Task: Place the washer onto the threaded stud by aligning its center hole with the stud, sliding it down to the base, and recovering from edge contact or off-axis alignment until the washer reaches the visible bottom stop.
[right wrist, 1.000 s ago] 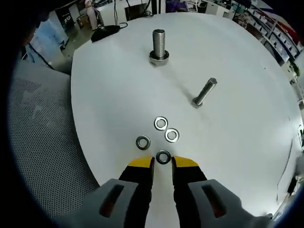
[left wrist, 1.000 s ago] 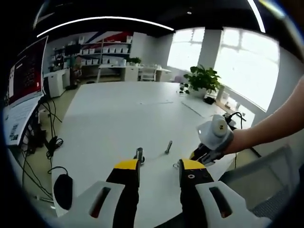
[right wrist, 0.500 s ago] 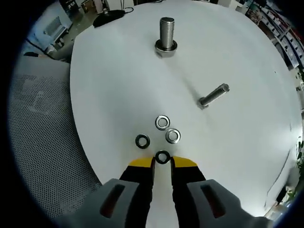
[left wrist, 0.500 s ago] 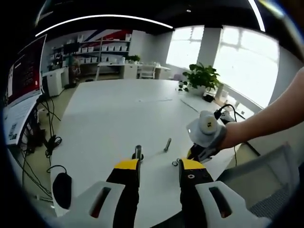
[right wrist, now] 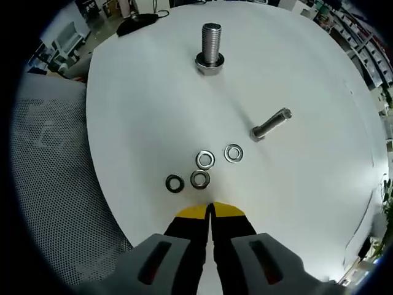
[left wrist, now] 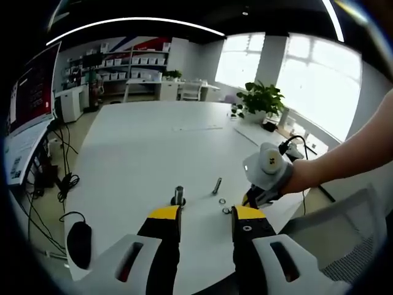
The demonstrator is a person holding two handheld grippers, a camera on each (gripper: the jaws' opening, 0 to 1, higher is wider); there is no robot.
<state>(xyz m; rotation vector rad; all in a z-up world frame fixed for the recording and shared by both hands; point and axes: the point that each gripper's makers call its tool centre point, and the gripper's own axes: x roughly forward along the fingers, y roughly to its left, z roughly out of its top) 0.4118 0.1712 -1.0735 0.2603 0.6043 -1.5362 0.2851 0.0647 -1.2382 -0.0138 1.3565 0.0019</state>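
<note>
Steel loose bolt lying beside washers, upright stud beyond

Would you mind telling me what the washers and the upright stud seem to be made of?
The washers look like bright plated steel: silvery and glinting; one appears darker. The upright stud looks like bare or plated steel too: grey metallic sheen, visible threads. The exact alloy cannot be told.

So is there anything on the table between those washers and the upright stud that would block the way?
Nothing visible blocks it. In the right gripper view, the washers lie just ahead of the right gripper, and bare table runs from them to the upright stud. The loose bolt lies off to the side of that line.
</note>
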